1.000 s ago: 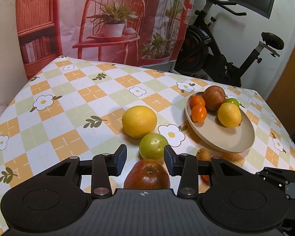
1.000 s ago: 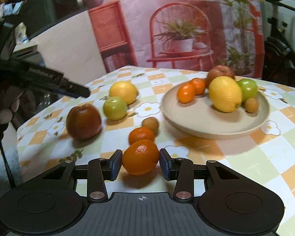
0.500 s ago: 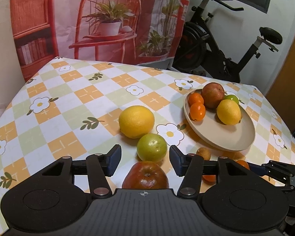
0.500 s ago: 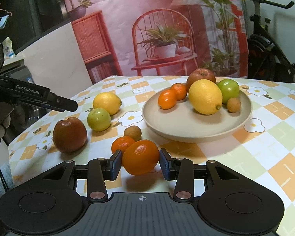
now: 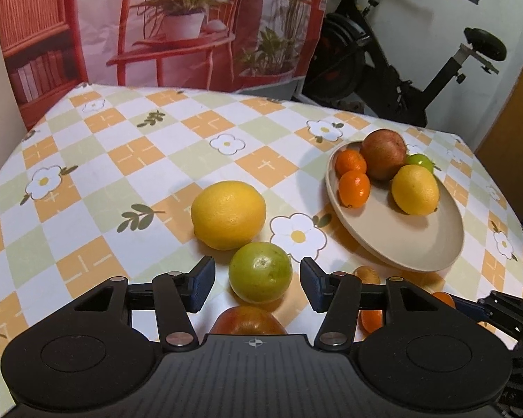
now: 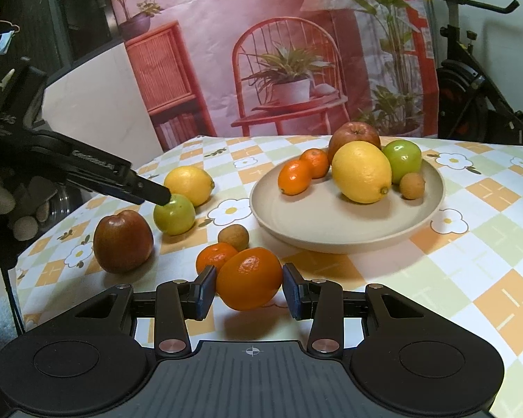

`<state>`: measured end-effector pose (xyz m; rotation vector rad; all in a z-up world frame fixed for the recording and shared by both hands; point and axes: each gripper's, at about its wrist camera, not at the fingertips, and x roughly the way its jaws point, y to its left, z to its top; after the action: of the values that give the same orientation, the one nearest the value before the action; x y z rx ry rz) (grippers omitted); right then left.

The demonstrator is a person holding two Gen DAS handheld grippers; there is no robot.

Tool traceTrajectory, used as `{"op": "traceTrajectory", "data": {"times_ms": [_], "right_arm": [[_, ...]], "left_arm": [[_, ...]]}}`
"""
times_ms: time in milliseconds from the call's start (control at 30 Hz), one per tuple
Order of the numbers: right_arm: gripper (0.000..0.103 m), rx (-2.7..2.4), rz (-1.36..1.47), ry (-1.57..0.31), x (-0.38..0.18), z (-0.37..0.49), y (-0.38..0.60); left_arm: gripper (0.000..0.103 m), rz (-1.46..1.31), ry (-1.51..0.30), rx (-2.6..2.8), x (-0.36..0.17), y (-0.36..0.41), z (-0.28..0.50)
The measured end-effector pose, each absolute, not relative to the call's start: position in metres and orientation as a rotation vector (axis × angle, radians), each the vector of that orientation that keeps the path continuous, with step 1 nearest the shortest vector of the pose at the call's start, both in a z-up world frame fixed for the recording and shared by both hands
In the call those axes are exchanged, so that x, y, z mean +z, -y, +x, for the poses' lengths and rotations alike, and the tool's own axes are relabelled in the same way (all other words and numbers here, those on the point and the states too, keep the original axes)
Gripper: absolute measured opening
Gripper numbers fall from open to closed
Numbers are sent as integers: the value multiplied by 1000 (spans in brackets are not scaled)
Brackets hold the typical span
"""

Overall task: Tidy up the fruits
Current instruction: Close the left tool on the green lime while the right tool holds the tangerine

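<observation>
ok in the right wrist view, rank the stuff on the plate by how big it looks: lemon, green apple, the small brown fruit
1. lemon, clearly the largest
2. green apple, though it sits slightly behind the lemon, so it may look a bit smaller than it is
3. small brown fruit, the smallest by far

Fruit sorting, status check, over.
Right claw shut on orange. Left claw open around green apple. Plate ahead, path clear.

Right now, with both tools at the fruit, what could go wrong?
1. The right tool grips an orange touching a smaller tangerine; lifting may roll it.
2. The left tool has just opened around the green apple, with the lemon close behind; closing may nudge it.
</observation>
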<state>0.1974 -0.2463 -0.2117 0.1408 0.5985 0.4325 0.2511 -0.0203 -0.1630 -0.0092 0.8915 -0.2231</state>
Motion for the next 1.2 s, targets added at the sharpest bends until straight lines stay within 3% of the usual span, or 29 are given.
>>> {"op": "traceTrajectory", "data": {"times_ms": [567, 1200], "right_arm": [[38, 447, 139, -606, -212, 199, 245], [38, 446, 149, -605, -214, 200, 247]], "left_arm": [[53, -29, -972, -202, -180, 27, 273], [50, -20, -939, -220, -182, 30, 262]]}}
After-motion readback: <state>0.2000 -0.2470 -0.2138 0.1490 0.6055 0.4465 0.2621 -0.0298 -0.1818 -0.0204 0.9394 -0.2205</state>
